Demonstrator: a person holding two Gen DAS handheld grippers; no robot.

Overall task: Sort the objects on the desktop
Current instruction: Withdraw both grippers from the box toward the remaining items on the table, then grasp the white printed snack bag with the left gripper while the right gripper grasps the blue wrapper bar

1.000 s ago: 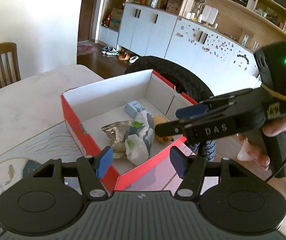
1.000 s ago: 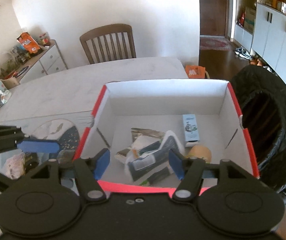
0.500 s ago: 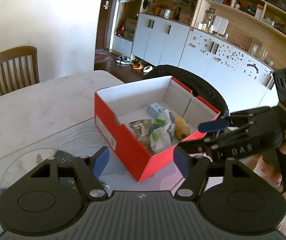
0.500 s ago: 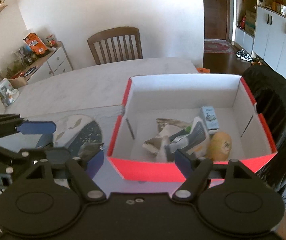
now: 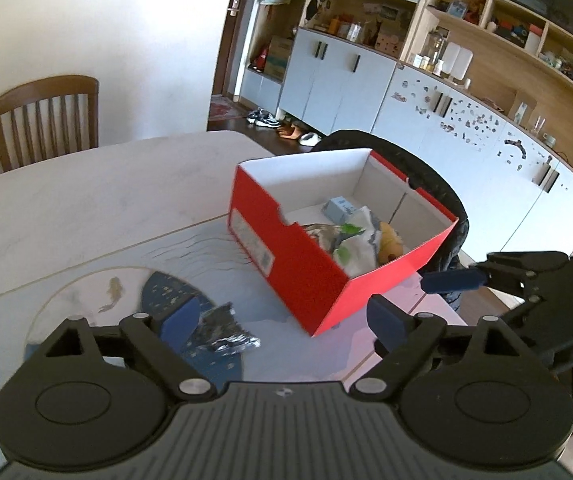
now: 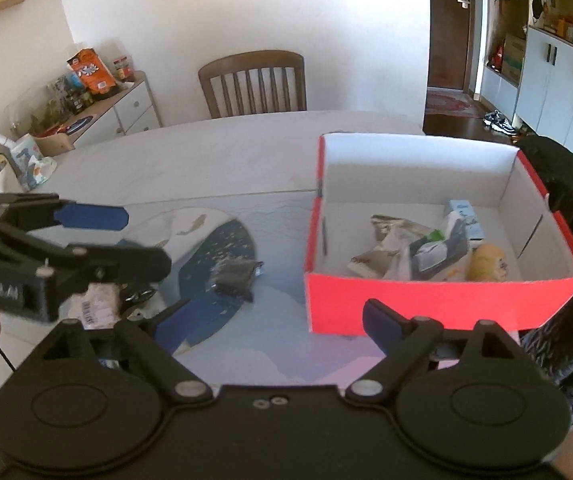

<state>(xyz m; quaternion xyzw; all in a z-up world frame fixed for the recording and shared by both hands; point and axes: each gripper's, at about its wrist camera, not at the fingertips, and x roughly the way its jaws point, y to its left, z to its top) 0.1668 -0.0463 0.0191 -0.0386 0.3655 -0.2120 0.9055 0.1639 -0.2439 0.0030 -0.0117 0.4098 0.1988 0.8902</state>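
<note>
**Both claws spreading, nothing in either**

The left claw sits low in the centre of its own view, its blue pads wide apart and still opening. Nothing is between them; a crumpled silvery wrapper lies on the surface just right of the left-hand pad, and I cannot tell whether it touches the pad. The right claw is also opening, its pads far apart, with only the printed mat and bare surface in the gap. Each claw shows in the other's view: the right one reaches in from the right edge of the left view, the left one from the left edge of the right view, both empty.

One red box with a white inside stands on the surface, in the right half of the right view and centre right of the left view. Inside it I count one small pale blue carton, one yellowish round thing, and a pile of crumpled packets too tangled to count.

Outside the box, the one wrapper lies on the mat's dark blue patch, left of the box and apart from it. At the lower left of the right view, one white packet with a barcode lies partly hidden behind the left claw.

One wooden chair stands behind the surface, at the top centre.
</note>
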